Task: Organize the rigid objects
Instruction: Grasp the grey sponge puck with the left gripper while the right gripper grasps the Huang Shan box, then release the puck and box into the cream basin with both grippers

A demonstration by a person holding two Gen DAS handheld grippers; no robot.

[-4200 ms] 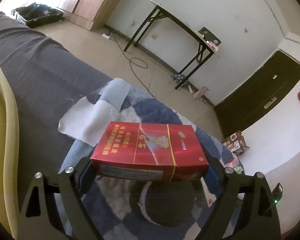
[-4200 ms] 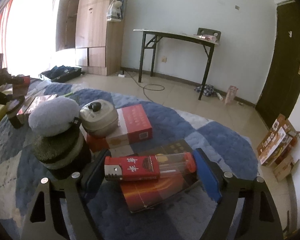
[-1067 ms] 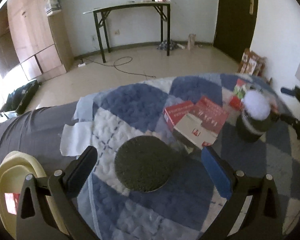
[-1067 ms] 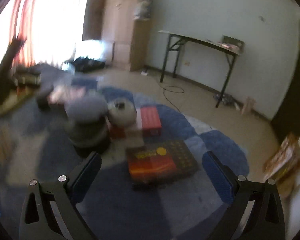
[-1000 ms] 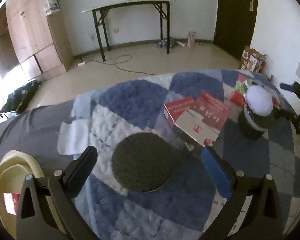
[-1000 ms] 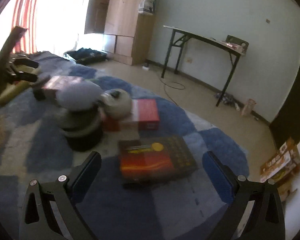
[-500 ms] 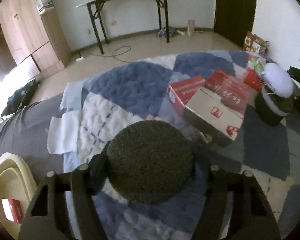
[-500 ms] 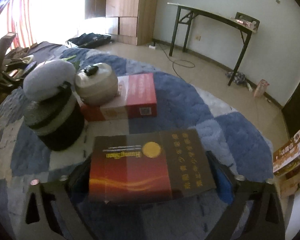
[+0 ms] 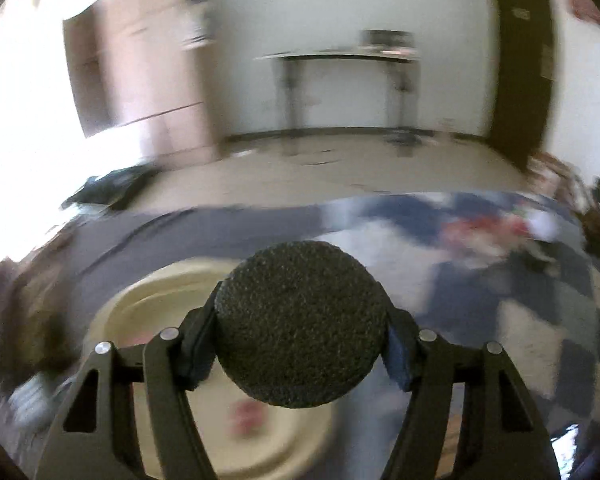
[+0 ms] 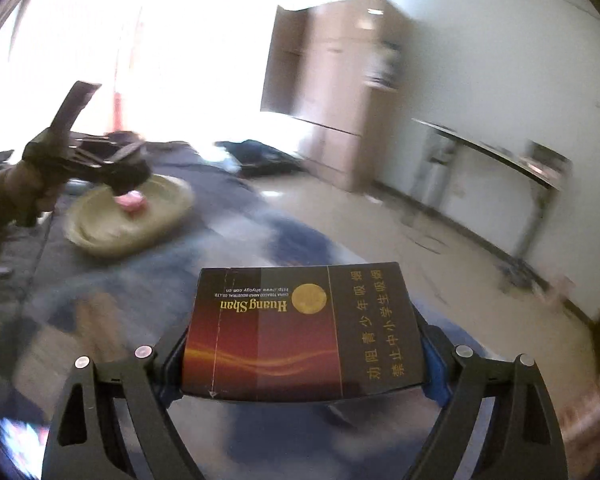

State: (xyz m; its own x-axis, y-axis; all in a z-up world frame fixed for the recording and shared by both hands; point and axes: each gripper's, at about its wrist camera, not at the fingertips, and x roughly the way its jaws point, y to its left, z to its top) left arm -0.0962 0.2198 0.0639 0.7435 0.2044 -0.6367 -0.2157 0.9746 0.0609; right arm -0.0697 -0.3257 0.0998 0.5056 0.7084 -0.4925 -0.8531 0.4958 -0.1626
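Here both loads ride mid-carry toward the cream basin (image 10: 100, 236) — the left gripper (image 9: 300, 344) clamping the dark disc (image 9: 300, 320), the right gripper (image 10: 300, 360) the dark carton (image 10: 300, 332) — so next comes lowering and release.

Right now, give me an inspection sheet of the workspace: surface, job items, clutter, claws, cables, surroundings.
Surface: blue patchwork quilt, partly blurred.
Job's things: dark round disc; Huang Shan carton; cream basin with a small red item inside.
Clutter: blurred red and white things at the quilt's far right.
Claws: left claw shut on the disc; right claw shut on the carton.
Cables: nothing seen clearly.
Surroundings: folding table, wooden wardrobe, dark door.
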